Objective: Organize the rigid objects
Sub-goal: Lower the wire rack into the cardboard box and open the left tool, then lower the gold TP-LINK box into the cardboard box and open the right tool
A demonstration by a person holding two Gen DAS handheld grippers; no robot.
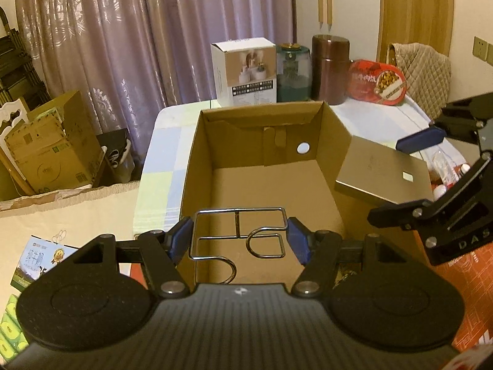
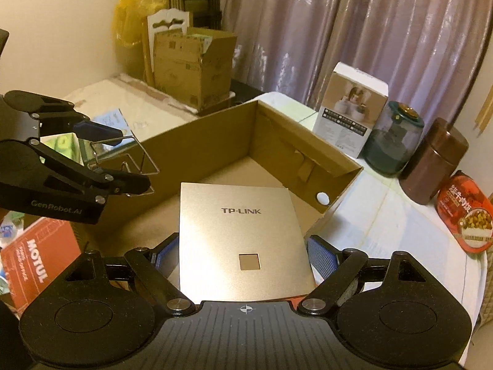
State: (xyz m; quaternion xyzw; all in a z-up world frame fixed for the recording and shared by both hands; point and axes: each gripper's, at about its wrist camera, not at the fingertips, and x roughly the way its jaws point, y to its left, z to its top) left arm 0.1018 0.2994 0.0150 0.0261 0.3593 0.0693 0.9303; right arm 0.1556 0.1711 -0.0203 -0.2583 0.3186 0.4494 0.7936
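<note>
A: Carton [image 1: 271, 166], open-topped, empty, centre of table [image 1: 166, 141]. Both loads over it.
B: Right gripper [image 2: 246, 254] clamped on gold TP-LINK box [image 2: 240, 237], hanging above carton floor. Lower flat, release near far wall.
A: Left gripper [image 1: 238, 240] pinching wire rack [image 1: 240, 237], over near edge. Set beside, not on top.
B: Obstacles: none inside. White box [image 1: 245, 71], green jar [image 1: 292, 74], brown canister [image 1: 329, 67], red tin [image 1: 377, 81] behind, well apart.
</note>
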